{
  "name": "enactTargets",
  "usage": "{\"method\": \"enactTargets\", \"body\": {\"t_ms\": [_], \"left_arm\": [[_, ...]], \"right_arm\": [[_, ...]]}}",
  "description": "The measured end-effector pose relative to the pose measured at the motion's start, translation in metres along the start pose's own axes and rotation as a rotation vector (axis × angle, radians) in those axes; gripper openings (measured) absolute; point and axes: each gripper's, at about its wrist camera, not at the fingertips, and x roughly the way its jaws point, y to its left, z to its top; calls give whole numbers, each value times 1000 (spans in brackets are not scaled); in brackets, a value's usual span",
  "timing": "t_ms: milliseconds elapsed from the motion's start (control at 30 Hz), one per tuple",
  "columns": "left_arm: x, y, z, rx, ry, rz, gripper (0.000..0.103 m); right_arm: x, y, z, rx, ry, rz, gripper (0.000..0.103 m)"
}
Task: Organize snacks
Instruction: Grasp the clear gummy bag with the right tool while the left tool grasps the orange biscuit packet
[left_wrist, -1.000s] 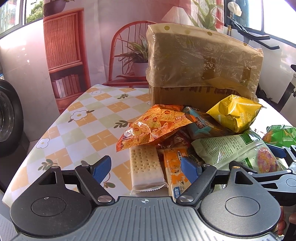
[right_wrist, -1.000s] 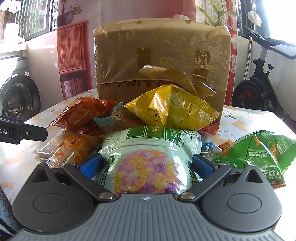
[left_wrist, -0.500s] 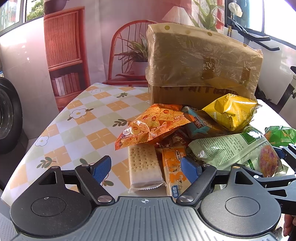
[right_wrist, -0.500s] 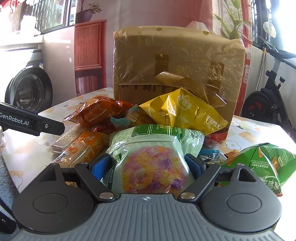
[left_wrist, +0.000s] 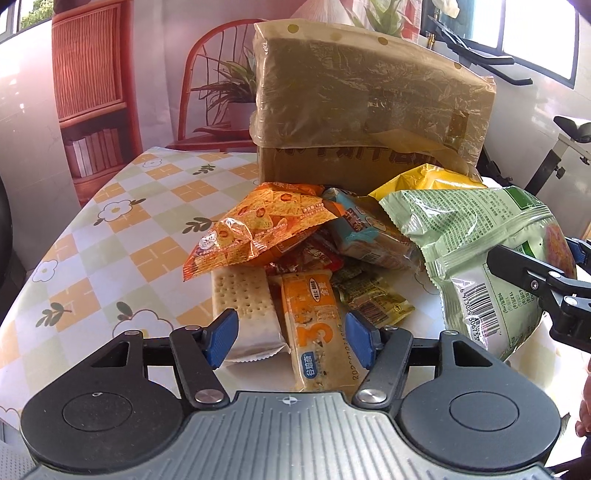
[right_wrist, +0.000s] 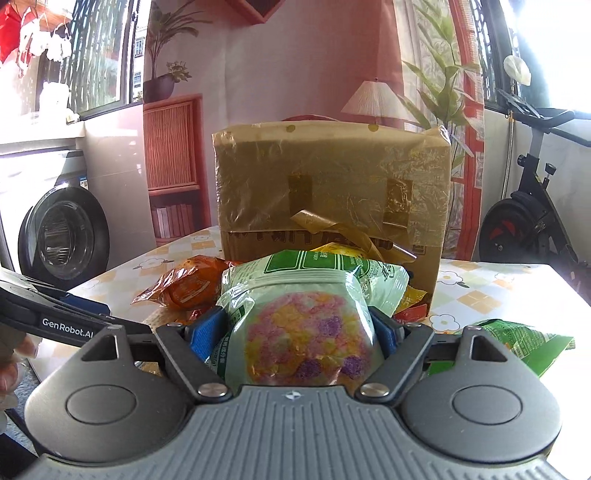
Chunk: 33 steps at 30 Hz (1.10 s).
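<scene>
My right gripper (right_wrist: 295, 332) is shut on a pale green snack bag with a window of coloured puffs (right_wrist: 303, 328) and holds it lifted above the pile; the bag also shows at the right of the left wrist view (left_wrist: 480, 258). My left gripper (left_wrist: 290, 338) is open, low over the table, its jaws on either side of a clear cracker pack (left_wrist: 245, 306) and an orange biscuit bar (left_wrist: 317, 325). Behind them lie an orange chip bag (left_wrist: 258, 229), a teal pack (left_wrist: 365, 232) and a yellow bag (left_wrist: 424, 181).
A large taped cardboard box (right_wrist: 332, 192) stands at the back of the table on the checked flower tablecloth (left_wrist: 122, 221). A green snack bag (right_wrist: 524, 339) lies at the right. A washing machine (right_wrist: 62, 236) and an exercise bike (right_wrist: 532, 206) stand beside the table.
My right gripper closed on the green puff bag and raised it off the pile. My left gripper moved forward toward the cracker pack and the orange bar, staying open.
</scene>
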Motion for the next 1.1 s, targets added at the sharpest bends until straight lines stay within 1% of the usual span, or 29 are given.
{"method": "enactTargets", "body": {"t_ms": [67,133,167,233,300,333,467,500,567,633,700,867,933,1100], "left_arm": [[7,-5,1,30,2,-27,56],[16,-9,3,61,-4,-31,54],[21,-11,4,72,0,-24,53],[34,-15,5,88,44,4,48],[41,-17,4,88,48,-3,48],[43,-20,3,106,43,4,48],[58,-24,-2,125,89,7,48],[58,-23,-4,121,80,5,47],[56,-21,-4,114,77,-4,38],[46,-18,-2,94,48,-20,38],[31,-16,2,83,-5,-27,38],[-7,-13,10,64,-118,-26,38],[-17,-12,13,59,-158,-12,38],[-35,-15,18,39,-219,-13,38]], "right_arm": [[-2,-1,0,4,-12,-7,82],[-3,-3,0,10,-22,-7,82],[-4,-3,0,10,-25,-8,82],[-6,-3,-1,10,-29,-7,82],[-6,-3,-1,7,-30,-6,82],[-7,-3,-1,5,-31,-5,82],[-7,-4,-4,10,-33,-2,82],[-7,-4,-4,17,-31,0,82],[-6,-5,-4,21,-30,5,82],[-7,-5,-4,19,-36,7,82],[-9,-5,-3,18,-49,7,82],[-16,-4,0,17,-95,7,82],[-18,-2,2,8,-119,3,82],[-24,4,5,-18,-159,7,82]]}}
